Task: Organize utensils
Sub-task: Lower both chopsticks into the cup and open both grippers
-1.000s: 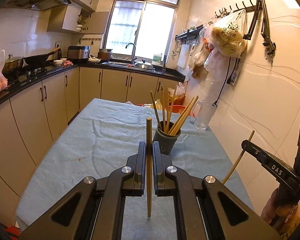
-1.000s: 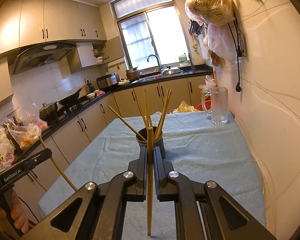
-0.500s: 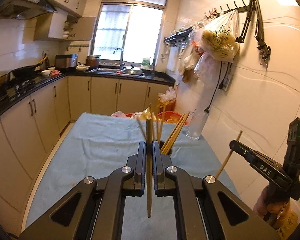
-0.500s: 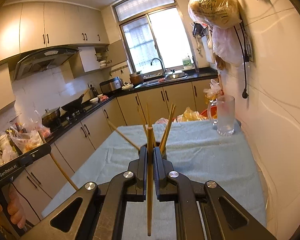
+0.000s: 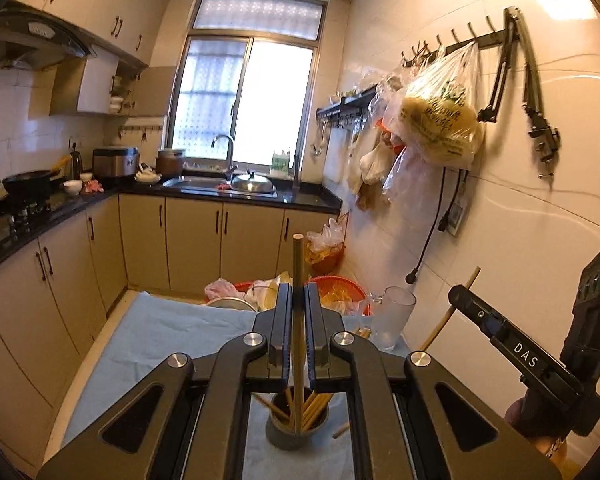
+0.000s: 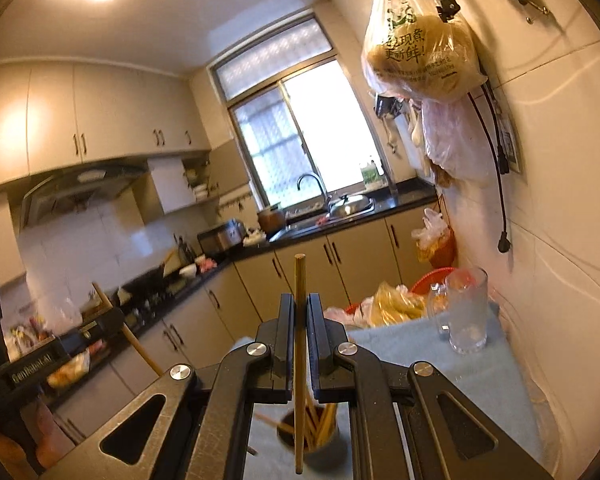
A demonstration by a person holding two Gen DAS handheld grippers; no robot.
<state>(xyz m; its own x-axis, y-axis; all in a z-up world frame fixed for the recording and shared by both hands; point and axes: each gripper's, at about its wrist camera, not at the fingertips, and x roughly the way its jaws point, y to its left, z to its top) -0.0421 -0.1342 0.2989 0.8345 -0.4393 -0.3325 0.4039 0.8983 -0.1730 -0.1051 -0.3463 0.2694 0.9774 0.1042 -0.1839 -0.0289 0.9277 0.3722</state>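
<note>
My left gripper [image 5: 298, 312] is shut on an upright wooden chopstick [image 5: 298, 264]; its lower end hangs at the mouth of the grey holder cup [image 5: 296, 434], which holds several chopsticks. My right gripper [image 6: 299, 320] is shut on another upright chopstick [image 6: 299, 280], whose lower end hangs in front of the same cup [image 6: 314, 438]. Both grippers hover right above the cup. The right gripper [image 5: 472, 300] with its chopstick shows at the right of the left wrist view. The left gripper [image 6: 100, 320] shows at the left of the right wrist view.
The cup stands on a table covered with a light blue cloth [image 5: 160, 332]. A clear glass mug [image 6: 466, 312] stands at the table's far right, by the tiled wall. Red baskets with plastic bags [image 5: 332, 296] lie beyond the table. Bags [image 6: 420, 56] hang overhead on the right wall.
Both grippers have moved forward over the cup and tilted up. The cup has gone from ahead of the fingers to underneath them. Both chopsticks stay gripped.
</note>
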